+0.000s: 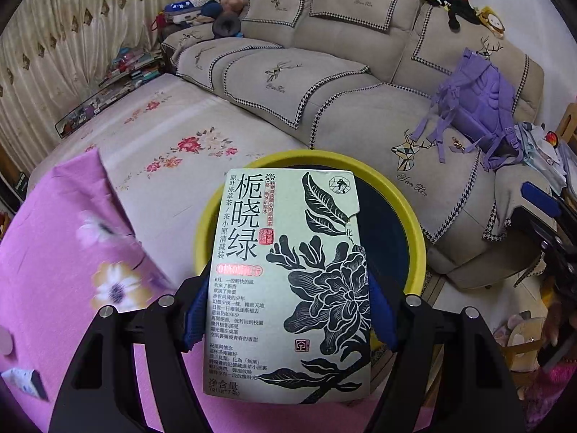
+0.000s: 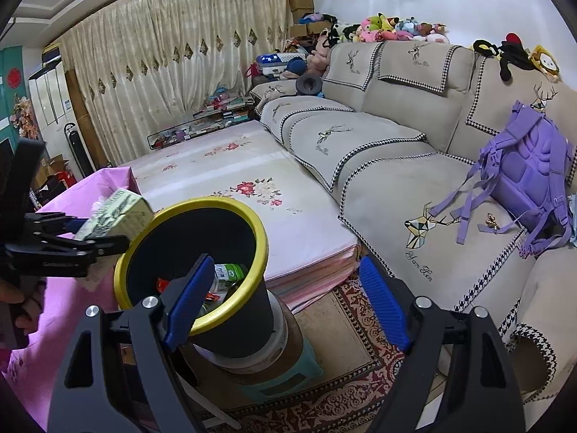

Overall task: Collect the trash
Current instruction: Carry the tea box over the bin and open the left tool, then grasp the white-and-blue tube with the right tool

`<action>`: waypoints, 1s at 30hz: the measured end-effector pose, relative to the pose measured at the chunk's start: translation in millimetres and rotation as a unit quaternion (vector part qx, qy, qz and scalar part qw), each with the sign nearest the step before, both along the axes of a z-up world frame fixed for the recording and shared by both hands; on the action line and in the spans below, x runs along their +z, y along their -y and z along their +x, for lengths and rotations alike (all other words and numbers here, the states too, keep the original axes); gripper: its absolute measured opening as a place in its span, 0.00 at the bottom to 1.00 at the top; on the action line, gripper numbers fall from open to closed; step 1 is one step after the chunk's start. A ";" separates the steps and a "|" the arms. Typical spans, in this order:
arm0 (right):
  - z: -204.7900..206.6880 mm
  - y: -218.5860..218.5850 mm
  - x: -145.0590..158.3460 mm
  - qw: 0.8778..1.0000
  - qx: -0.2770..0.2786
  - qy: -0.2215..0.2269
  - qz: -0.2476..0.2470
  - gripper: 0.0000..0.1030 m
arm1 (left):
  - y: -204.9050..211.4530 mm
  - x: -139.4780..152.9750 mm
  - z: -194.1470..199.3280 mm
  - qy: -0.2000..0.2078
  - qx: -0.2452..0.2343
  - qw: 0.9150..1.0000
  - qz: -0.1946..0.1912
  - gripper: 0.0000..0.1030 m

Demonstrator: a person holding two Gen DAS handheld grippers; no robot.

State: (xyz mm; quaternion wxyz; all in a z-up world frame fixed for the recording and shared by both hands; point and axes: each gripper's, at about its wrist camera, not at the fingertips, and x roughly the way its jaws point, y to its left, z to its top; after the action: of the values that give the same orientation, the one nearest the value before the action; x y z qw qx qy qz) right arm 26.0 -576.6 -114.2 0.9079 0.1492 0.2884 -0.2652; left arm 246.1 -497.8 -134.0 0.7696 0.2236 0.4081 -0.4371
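1 tea box, 1 bin

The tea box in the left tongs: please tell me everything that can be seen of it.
The tea box is flat, pale green cardboard printed with black flowers, leaves and Chinese text. Its top right corner looks torn. The left tongs grip its two long sides between blue pads. It is held just at the yellow rim of the black bin, which already holds some trash.

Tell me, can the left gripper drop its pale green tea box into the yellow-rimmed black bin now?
Probably yes. The left gripper holds the tea box beside the bin rim, whose mouth is open; the empty right gripper stays aside.
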 end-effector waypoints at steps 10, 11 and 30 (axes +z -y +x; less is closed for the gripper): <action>-2.5 8.3 -3.9 1.000 -0.011 -0.003 0.011 0.76 | 17.3 -5.2 2.8 -0.005 0.005 1.000 -0.024 0.91; -1.5 7.9 -4.1 1.000 -0.010 -0.004 0.012 0.76 | 12.4 -1.0 1.9 -0.003 0.007 1.000 -0.027 0.92; 103.0 -116.3 27.2 0.986 0.164 -0.004 -0.004 0.76 | -351.2 49.8 21.3 0.104 0.279 0.950 -0.094 0.95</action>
State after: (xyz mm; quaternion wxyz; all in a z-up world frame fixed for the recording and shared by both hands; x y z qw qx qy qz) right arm 129.0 -460.3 -86.9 0.9384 0.0948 0.3119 -0.1145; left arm 267.4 -146.5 -84.3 0.9167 0.0714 0.3287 -0.2157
